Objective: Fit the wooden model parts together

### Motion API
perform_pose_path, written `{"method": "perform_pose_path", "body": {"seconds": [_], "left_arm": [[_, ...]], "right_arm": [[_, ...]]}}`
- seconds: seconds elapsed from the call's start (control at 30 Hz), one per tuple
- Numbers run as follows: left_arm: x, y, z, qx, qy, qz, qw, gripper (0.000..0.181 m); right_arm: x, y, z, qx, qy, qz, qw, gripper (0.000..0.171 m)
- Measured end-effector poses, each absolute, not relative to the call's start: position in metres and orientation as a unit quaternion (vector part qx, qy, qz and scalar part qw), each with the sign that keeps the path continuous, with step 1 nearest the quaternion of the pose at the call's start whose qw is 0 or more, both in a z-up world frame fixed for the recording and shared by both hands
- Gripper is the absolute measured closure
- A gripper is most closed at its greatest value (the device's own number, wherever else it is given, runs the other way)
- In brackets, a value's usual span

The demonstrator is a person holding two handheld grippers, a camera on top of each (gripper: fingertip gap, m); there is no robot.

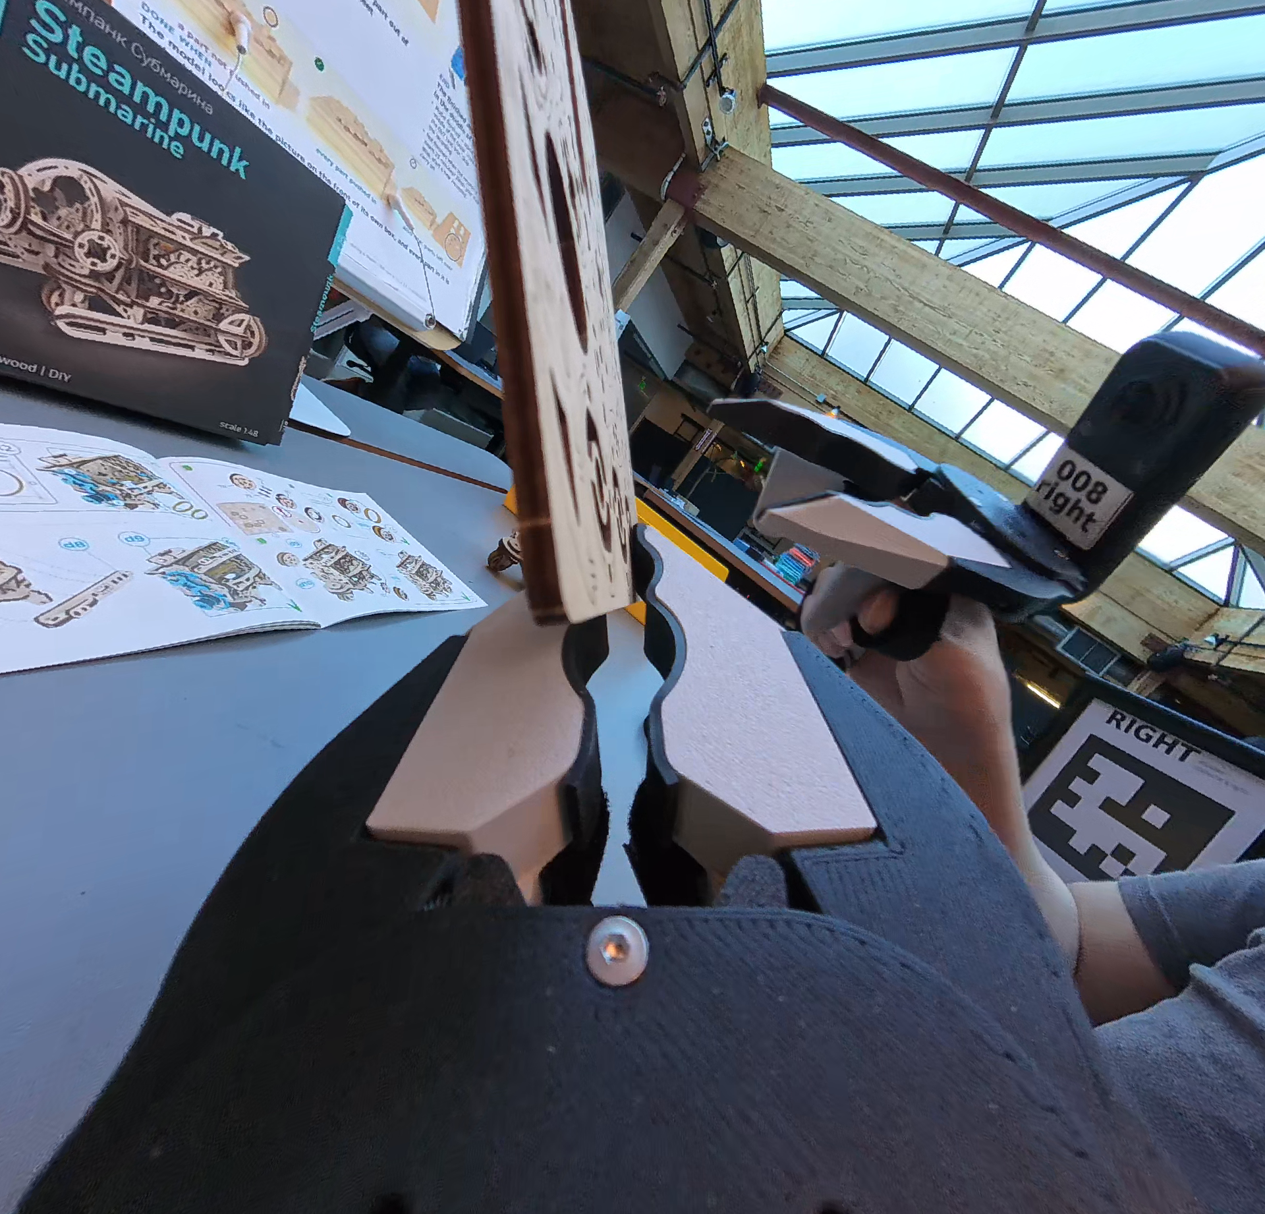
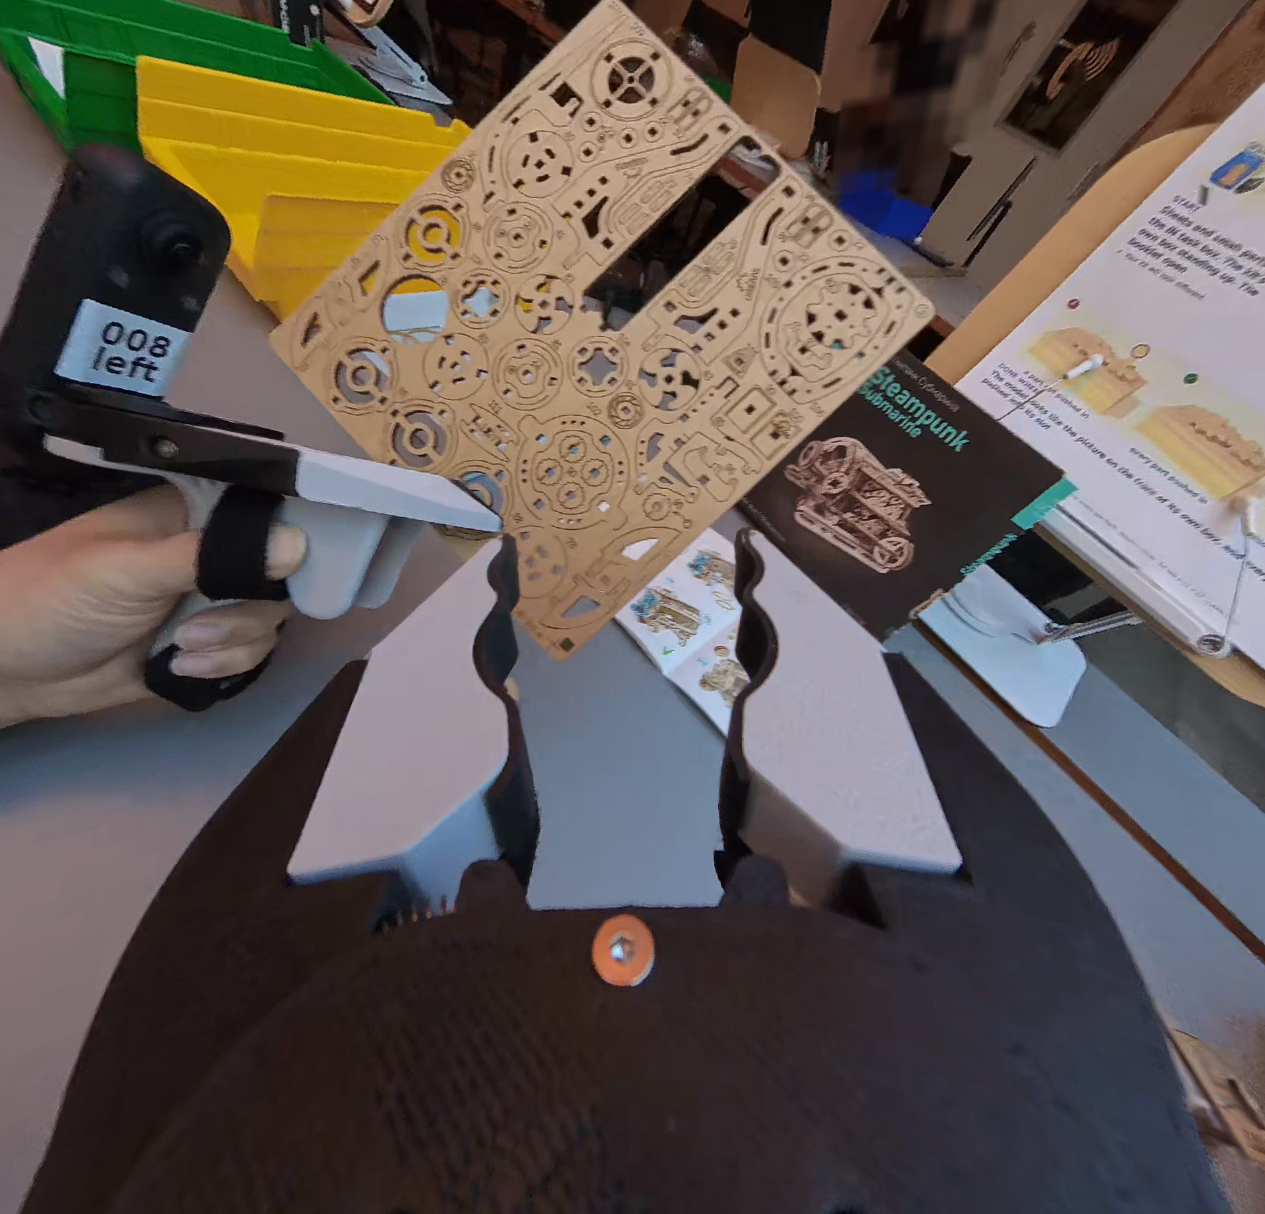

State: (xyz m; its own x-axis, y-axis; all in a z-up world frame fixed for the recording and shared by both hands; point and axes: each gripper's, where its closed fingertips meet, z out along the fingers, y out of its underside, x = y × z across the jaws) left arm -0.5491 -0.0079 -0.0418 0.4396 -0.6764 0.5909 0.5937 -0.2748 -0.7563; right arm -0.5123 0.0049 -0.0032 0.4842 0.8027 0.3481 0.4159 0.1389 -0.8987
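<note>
A thin laser-cut wooden parts sheet point(image 2: 595, 332) with several holes where parts have been pushed out is held up in the air. My left gripper point(image 1: 589, 585) is shut on its lower edge; in the left wrist view the sheet point(image 1: 561, 291) shows edge-on, standing up between the pads. In the right wrist view the left gripper point(image 2: 489, 517) pinches the sheet's lower left edge. My right gripper point(image 2: 623, 585) is open and empty, facing the sheet's flat side, with its lower corner showing in the gap between the fingers. In the left wrist view the right gripper point(image 1: 736, 462) is apart from the sheet, to its right.
A dark model box point(image 2: 890, 489) stands on the grey table point(image 1: 137, 770), with an open instruction booklet point(image 1: 205, 544) lying flat beside it. An instruction board on a white stand point(image 2: 1129, 394) is at the right. Yellow bins point(image 2: 274, 174) and green bins point(image 2: 103, 37) sit at the back left.
</note>
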Motion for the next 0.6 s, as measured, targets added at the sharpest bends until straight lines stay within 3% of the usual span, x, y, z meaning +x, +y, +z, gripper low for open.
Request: {"method": "perform_pose_path", "body": {"seconds": [0.6], "left_arm": [[-0.545, -0.009, -0.048, -0.605, 0.039, -0.526, 0.597, 0.181]], "right_arm": [[-0.539, -0.034, 0.000, -0.656, -0.473, 0.225, 0.543, 0.109]]}}
